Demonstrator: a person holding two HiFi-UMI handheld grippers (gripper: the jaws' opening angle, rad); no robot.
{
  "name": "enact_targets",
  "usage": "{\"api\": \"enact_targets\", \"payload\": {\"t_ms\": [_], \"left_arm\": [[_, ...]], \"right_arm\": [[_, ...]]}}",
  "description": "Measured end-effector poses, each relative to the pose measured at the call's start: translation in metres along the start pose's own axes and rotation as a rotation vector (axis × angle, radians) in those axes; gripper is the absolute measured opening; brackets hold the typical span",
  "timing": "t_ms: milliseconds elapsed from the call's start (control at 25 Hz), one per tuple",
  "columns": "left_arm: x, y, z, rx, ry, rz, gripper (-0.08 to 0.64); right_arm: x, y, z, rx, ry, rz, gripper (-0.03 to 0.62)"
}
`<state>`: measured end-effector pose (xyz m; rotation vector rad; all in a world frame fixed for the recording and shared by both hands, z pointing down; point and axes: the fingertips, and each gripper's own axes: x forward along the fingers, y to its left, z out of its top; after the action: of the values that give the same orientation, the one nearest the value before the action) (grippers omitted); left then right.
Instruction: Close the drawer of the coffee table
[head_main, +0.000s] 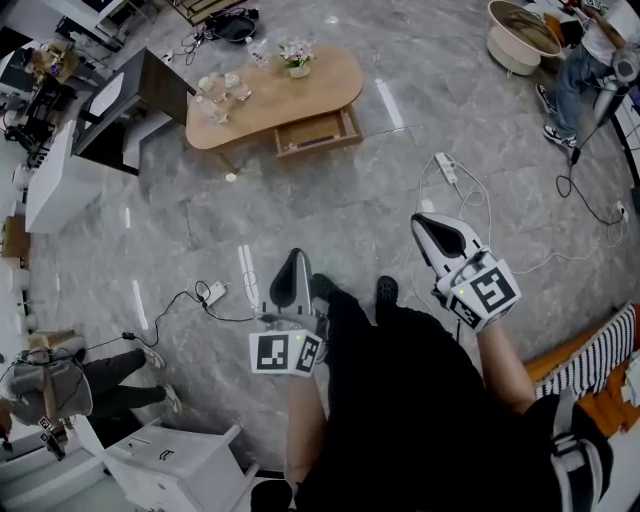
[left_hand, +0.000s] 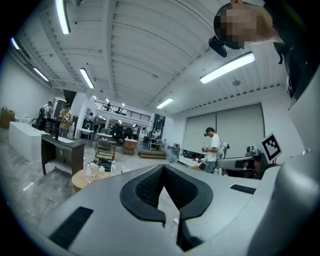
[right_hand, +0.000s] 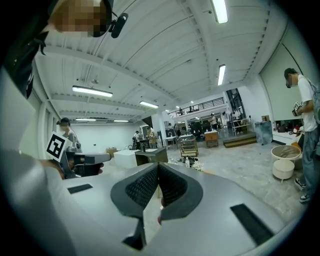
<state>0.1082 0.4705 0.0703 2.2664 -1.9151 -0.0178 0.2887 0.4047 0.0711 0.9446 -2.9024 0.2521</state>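
Upper centre of the head view: a low coffee table (head_main: 275, 95) with a smooth top of pale wood, shaped like a long rounded bean. On its top, a small pot of flowers (head_main: 298, 60) and a cluster of clear glasses and bottles (head_main: 222, 90). Jutting from the table's near edge, towards the bottom of the frame, the drawer (head_main: 318, 131) — a shallow rectangular wooden tray in the same pale wood, pulled out with its inside open to view.

All around, a floor (head_main: 340, 215) of glossy grey marble-look tiles with pale veins. On it, right of centre, a white power strip (head_main: 446, 167) with a looping white cable. At upper left, a dark boxy desk (head_main: 135, 105); at upper right, a round cream tub (head_main: 520, 35).

Lower centre, well apart from the table: the left gripper (head_main: 296, 262), a matt grey shell with black pointed jaws, pressed together on nothing. To its right, the right gripper (head_main: 425, 228), of the same make, likewise closed tight and empty. In both gripper views, black ribbed pads meeting at the tips, with only the room beyond them. Behind each gripper, a white cube with black square markers, and a bare forearm above dark clothing.

At left in the left gripper view, far off, the table's round wooden end with its bottles.
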Motion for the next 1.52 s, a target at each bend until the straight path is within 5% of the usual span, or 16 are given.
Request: {"api": "enact_targets", "payload": {"t_ms": [600,1120,1520], "left_arm": [[0.020,0.056,-0.012,-0.035,0.032,-0.006,0.014],[0.097,0.180,0.024,-0.040,-0.019,-0.097,0.014],[0.135,0.259,0.010,-0.057,0.037,-0.167,0.014]], "right_arm": [[0.054,0.000,-0.012,0.010,0.042,-0.035,0.014],[0.186,0.001,0.032,-0.047,0.019,-0.115,0.014],[0.258,0.012,0.019,-0.037,0.072,-0.207,0.014]]}}
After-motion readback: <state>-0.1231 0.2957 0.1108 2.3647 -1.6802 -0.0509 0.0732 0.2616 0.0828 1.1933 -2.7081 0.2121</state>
